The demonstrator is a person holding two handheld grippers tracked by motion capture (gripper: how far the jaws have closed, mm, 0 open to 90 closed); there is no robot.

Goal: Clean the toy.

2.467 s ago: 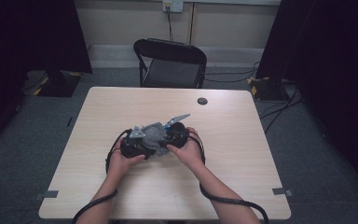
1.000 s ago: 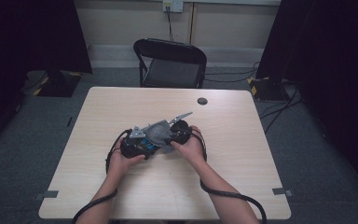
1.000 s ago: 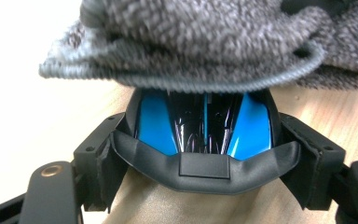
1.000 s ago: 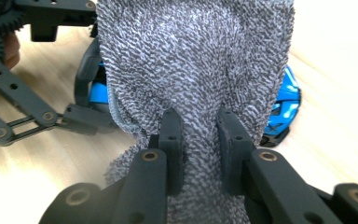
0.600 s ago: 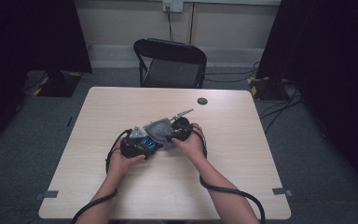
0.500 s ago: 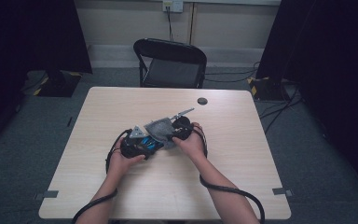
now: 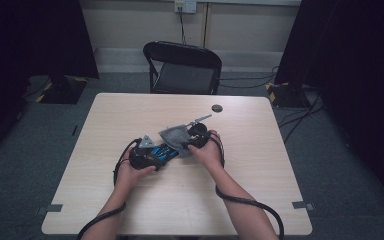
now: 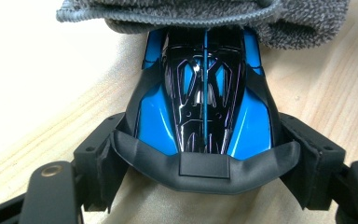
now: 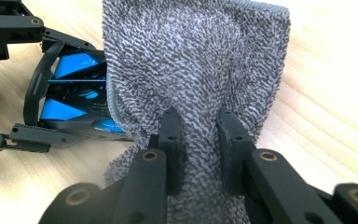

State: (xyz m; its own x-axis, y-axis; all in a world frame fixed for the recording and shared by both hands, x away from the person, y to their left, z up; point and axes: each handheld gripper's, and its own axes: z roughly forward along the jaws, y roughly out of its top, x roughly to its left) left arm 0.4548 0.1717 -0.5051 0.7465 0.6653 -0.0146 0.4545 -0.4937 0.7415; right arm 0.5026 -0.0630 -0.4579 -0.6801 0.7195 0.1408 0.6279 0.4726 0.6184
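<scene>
A blue and black toy car lies on the wooden table, and my left gripper is shut on its body, one pad on each side. A grey terry cloth is draped over the far end of the car. My right gripper is shut on a bunched fold of that cloth and holds it against the car. The part of the car under the cloth is hidden.
The light wooden table has bare surface on all sides of my hands. A small dark round object lies near its far edge. A black folding chair stands behind the table. Cables trail from both grippers toward the front edge.
The right gripper with the cloth has shifted slightly over the car. The left gripper and the car have stayed in place.
</scene>
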